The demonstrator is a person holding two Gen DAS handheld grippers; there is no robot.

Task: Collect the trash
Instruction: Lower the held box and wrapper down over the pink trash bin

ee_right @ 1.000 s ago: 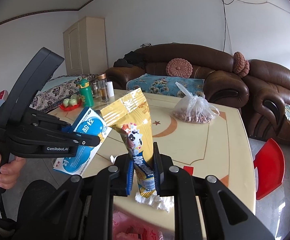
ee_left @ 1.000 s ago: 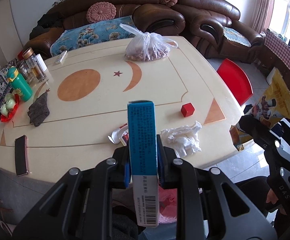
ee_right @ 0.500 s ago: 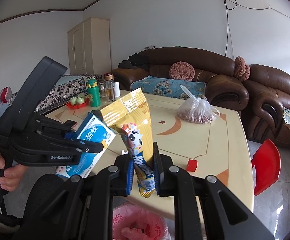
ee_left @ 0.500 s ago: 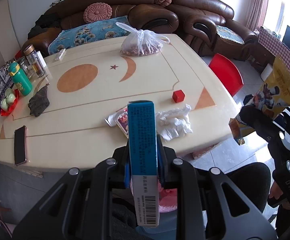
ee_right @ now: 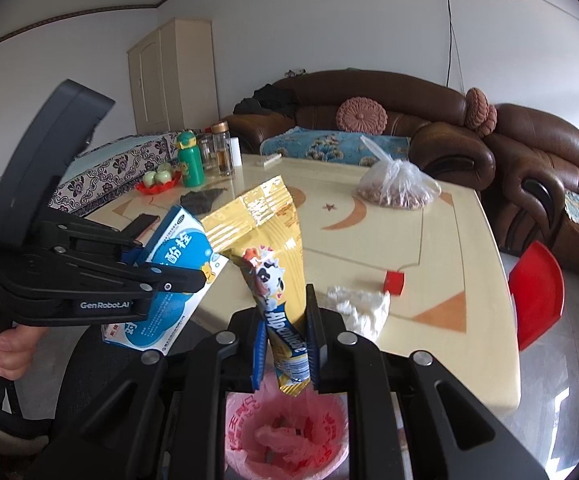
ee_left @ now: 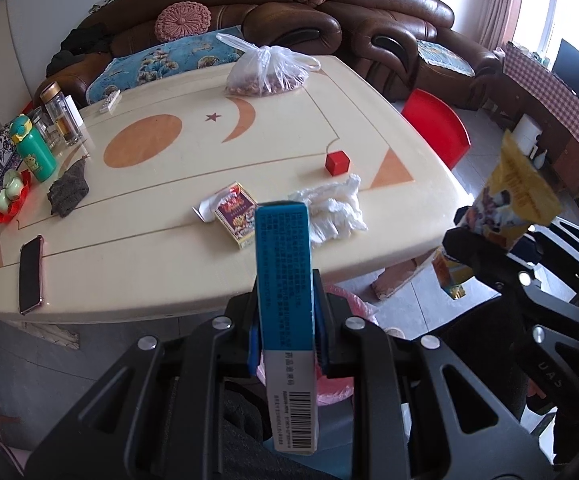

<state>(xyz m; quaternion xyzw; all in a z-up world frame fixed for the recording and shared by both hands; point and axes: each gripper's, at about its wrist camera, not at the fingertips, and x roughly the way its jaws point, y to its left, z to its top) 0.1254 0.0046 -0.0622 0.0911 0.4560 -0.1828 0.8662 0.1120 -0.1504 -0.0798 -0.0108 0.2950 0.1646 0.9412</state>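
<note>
My left gripper is shut on a blue and white medicine box, held upright off the table's near edge; the box also shows in the right wrist view. My right gripper is shut on a yellow snack wrapper, held above a bin lined with a pink bag. The wrapper also shows in the left wrist view. On the cream table lie a crumpled white tissue, a small card box and a red cube.
A bag of nuts sits at the table's far side. A phone, a grey cloth, a green bottle and jars are on the left. A red stool and brown sofas stand beyond.
Both grippers have drawn back from the table with their items. The card box and tissue now show fully, and the pink bin lies under the right gripper.
</note>
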